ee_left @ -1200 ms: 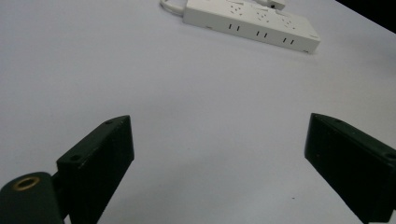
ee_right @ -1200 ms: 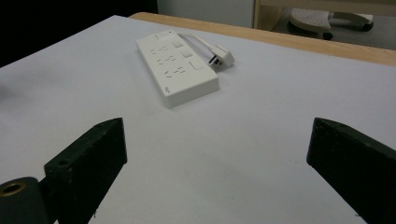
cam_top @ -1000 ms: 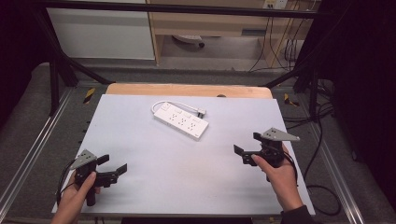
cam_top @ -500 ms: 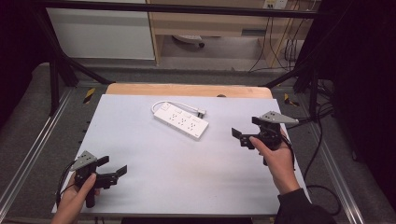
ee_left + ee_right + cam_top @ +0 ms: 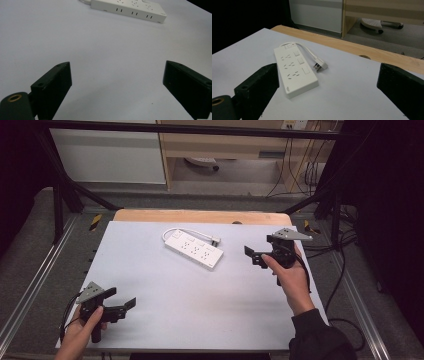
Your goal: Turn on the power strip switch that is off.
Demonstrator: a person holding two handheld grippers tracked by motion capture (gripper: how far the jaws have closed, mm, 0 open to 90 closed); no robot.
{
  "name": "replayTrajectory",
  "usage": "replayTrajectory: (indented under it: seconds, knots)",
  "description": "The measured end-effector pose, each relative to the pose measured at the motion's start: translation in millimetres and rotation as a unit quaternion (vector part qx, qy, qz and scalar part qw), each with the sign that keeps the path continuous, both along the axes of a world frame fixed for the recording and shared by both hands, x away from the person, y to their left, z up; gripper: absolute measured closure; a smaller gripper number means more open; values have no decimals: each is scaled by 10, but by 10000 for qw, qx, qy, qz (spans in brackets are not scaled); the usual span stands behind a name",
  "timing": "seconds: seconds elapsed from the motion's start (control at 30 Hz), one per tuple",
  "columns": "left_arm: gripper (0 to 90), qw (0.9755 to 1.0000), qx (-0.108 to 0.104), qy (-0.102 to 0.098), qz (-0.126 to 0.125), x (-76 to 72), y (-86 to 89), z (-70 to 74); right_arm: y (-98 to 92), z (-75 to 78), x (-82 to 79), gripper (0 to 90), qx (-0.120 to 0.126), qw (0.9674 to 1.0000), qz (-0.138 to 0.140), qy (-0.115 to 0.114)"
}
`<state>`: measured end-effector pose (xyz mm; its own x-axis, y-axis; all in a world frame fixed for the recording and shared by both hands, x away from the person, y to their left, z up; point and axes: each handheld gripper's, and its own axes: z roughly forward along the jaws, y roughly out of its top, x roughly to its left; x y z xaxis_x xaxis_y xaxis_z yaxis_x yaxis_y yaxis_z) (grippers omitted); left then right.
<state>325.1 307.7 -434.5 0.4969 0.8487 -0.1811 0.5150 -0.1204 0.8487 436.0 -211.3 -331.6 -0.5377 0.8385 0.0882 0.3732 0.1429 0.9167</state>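
Currently: right gripper (image 5: 256,256) wide, near desk's right edge; left gripper (image 5: 122,306) wide, front-left corner. Approach strip (image 5: 193,249) squarely, avoiding plug (image 5: 320,64).

The big table (image 5: 165,290) has a flat, pale grey top. A strip of light brown wood (image 5: 200,216) runs along its far edge. Behind the table stands a white cupboard (image 5: 107,155). Next to it is a wooden shelf (image 5: 225,145) with a round white chair foot (image 5: 372,23) under it. Black cables (image 5: 307,167) hang down on the right. The floor (image 5: 30,245) is grey.
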Motion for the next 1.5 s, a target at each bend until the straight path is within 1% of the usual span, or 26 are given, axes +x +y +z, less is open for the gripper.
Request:
replayTrajectory:
  seconds: [0.1,0.23,0.53,0.7,0.9,1.07,1.1,1.13,1.2,1.3,1.37,1.4,1.43,1.5]
  knots:
    - [83,10000,10,10,11,1,-6,-3,17,-9,52,48,23,10000,-14,26]
    - [84,10000,54,36,2,1,-9,-7,37,-20,137,47,57,9998,-102,141]
    - [83,10000,82,30,-12,-1,-12,-7,87,-58,313,49,134,9996,-219,149]
    - [84,9999,109,37,-30,-2,-17,-10,117,-75,382,60,85,9992,-343,164]
    - [84,9999,105,34,-39,-3,-20,-9,161,-98,451,90,63,9994,-307,176]
    - [84,9999,115,27,-48,-3,-20,-9,202,-126,492,148,115,9996,-199,193]
    - [84,9999,117,27,-50,-3,-20,-9,202,-126,492,148,115,9996,-199,193]
    - [84,9999,121,28,-52,-3,-20,-10,224,-141,507,172,107,9996,-176,173]
    - [84,9999,127,28,-50,-3,-21,-11,236,-148,514,185,103,9997,-175,163]
    - [84,9998,159,43,-65,-2,-23,-13,283,-174,542,247,51,9997,-221,66]
    - [84,9998,163,50,-65,0,-26,-15,296,-181,550,257,42,9997,-231,54]
    - [84,9998,153,58,-69,0,-31,-17,319,-198,569,294,37,9997,-246,34]
    - [84,9998,153,59,-84,0,-36,-19,319,-198,569,294,37,9997,-246,34]
    - [84,9998,158,47,-99,-3,-42,-18,352,-226,590,342,41,9997,-257,5]
